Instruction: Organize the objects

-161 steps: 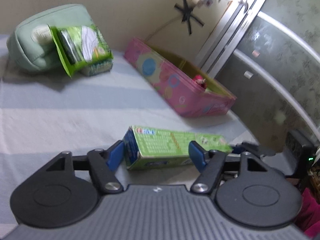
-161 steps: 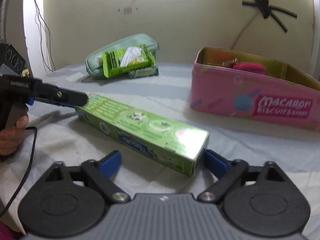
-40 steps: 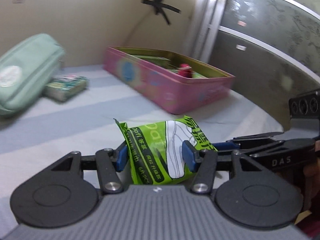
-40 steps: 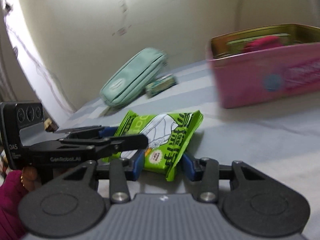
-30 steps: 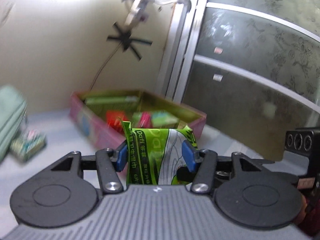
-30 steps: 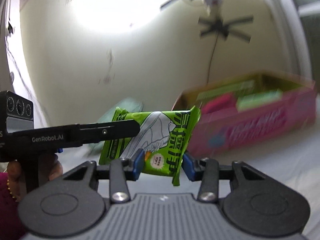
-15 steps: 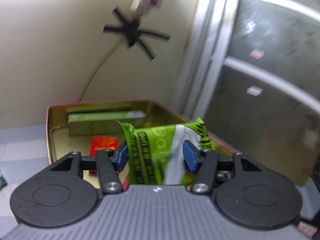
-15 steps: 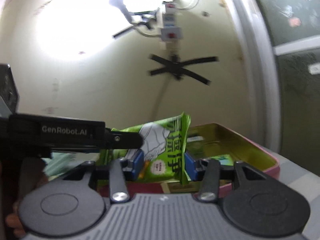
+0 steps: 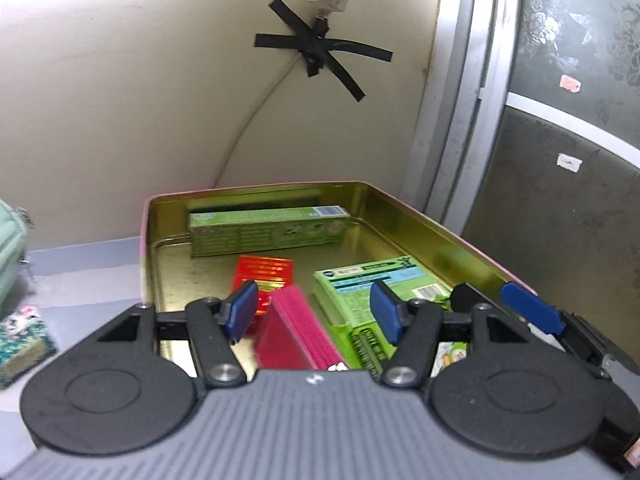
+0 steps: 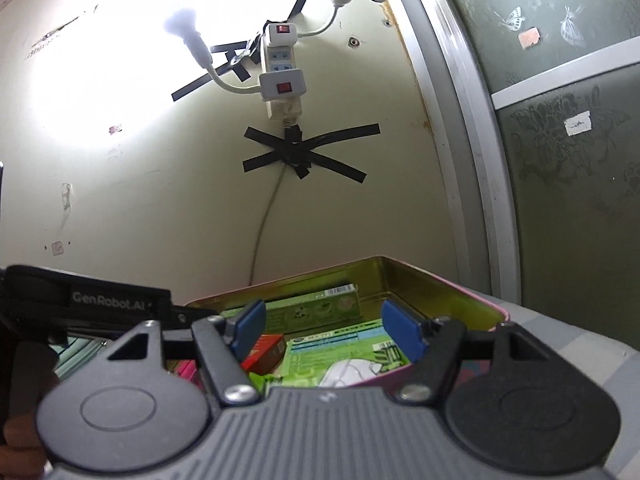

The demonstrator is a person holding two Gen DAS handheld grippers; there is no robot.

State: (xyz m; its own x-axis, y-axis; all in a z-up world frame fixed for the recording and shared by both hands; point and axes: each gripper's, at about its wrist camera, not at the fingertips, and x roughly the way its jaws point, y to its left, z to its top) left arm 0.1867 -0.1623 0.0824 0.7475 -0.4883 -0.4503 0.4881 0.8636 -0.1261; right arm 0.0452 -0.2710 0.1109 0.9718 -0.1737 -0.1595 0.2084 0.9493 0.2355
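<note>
The pink tin (image 9: 256,194) with a gold inside stands against the wall. It holds a green toothpaste box (image 9: 266,232), a red packet (image 9: 264,274), a pink pouch (image 9: 292,332) and the green snack pack (image 9: 360,344) lying on a light green box (image 9: 376,278). My left gripper (image 9: 314,310) is open and empty just above the tin's near end. My right gripper (image 10: 326,334) is open and empty over the tin (image 10: 460,286), above the snack pack (image 10: 348,372). Its blue pads show at the right of the left wrist view (image 9: 528,312).
A mint green pouch (image 9: 10,252) and a small patterned packet (image 9: 22,342) lie on the striped cloth left of the tin. A power strip (image 10: 282,76) and taped cable hang on the wall behind. A frosted sliding door (image 9: 560,180) stands to the right.
Both grippers have opened and let go of the green snack pack, which now lies in the tin. Earlier both held it and carried it from the cloth to over the tin.
</note>
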